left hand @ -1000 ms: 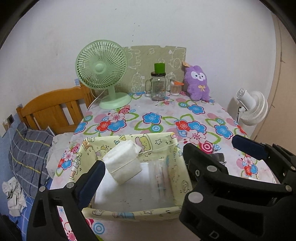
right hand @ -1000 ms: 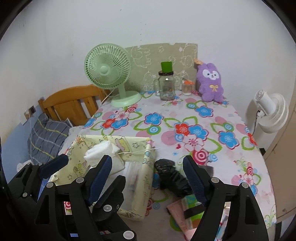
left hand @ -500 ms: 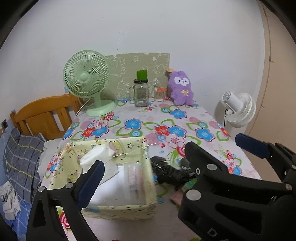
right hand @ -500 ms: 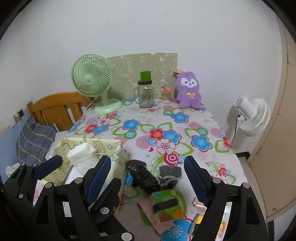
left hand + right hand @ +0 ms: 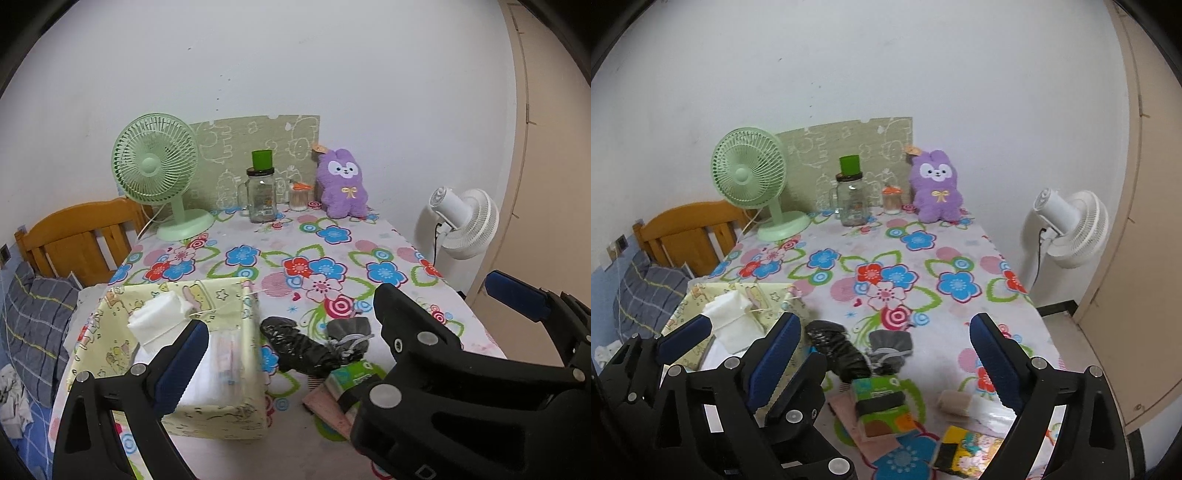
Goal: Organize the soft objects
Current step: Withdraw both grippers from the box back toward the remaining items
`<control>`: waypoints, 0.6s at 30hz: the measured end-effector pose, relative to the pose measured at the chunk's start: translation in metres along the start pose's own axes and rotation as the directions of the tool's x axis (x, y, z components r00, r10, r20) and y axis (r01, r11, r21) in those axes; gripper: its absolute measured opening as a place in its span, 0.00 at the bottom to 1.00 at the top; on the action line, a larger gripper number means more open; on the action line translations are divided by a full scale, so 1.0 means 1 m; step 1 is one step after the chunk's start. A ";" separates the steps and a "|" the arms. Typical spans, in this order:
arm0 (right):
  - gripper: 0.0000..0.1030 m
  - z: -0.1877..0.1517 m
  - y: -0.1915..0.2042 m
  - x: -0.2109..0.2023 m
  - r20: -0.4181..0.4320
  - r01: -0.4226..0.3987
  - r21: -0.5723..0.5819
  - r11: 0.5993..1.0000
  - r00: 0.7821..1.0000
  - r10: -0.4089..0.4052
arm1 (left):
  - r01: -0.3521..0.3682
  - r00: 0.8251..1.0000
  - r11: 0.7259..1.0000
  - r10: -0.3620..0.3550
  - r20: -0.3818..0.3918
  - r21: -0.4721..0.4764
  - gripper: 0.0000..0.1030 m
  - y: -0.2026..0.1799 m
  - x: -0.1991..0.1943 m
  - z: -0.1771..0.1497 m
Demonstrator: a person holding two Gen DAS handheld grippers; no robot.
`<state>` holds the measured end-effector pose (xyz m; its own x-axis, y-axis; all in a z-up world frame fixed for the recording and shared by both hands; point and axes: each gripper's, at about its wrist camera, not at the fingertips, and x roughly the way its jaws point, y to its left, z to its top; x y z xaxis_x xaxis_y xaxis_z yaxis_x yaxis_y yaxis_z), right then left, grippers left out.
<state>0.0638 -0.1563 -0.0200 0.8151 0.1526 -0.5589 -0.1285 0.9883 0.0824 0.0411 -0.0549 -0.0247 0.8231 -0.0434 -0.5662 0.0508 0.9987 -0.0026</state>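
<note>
Pulling back from the yellow fabric box with the left gripper, jaws spread wide, nothing held. Right gripper equally wide and empty, just right of the box. Left gripper's inner finger crossing past the right gripper's near finger in the right wrist view.

Changed over the last second: left wrist view no longer filled by the box. Box now low and left in frame, with the loose pile right of the box newly in sight. Both views drawn back and swung rightward. Judged: drop-off of the white folded pad finished, next pick not yet begun, most of the sorting still ahead.

Count, placed from the box:
- 1 white folded pad inside the box, leaning at the far-left corner. Something clear and flat also inside, too blurred to name.
- 1 black crumpled bundle just right of the box, close to its right wall.
- 1 grey drawstring pouch right of the box, touching the black bundle.
- 1 green packet with a dark band, right of the box and nearer the camera, lying on 1 pink flat piece.
- 1 beige roll and 1 yellow printed packet further right of the box.
- 1 purple plush well beyond the box at the wall, soft, so possibly also due for sorting.
- 2 fans: green fan beyond the box on the table, white fan far right of the box, off the table.
- 1 glass jar and 1 small jar beyond the box, between the green fan and the plush.
</note>
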 end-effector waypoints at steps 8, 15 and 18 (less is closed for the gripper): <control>0.96 -0.010 -0.018 -0.003 0.010 0.026 0.017 1.000 1.000 -0.026 | 0.014 1.000 1.000 -0.015 0.007 0.017 0.97 -0.018 0.003 -0.007; 1.00 -0.023 -0.034 -0.005 0.044 0.058 0.029 0.998 0.997 -0.059 | 0.024 1.000 0.999 -0.024 0.002 0.027 0.97 -0.033 0.012 -0.019; 1.00 -0.030 -0.038 -0.003 0.044 0.075 0.019 0.997 0.996 -0.076 | 0.028 0.999 0.999 -0.028 -0.016 0.040 0.97 -0.040 0.020 -0.026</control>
<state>0.0492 -0.1944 -0.0465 0.8466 0.0774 -0.5266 -0.0565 0.9969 0.0556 0.0408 -0.0946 -0.0569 0.8121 -0.0704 -0.5793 0.0963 0.9953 0.0140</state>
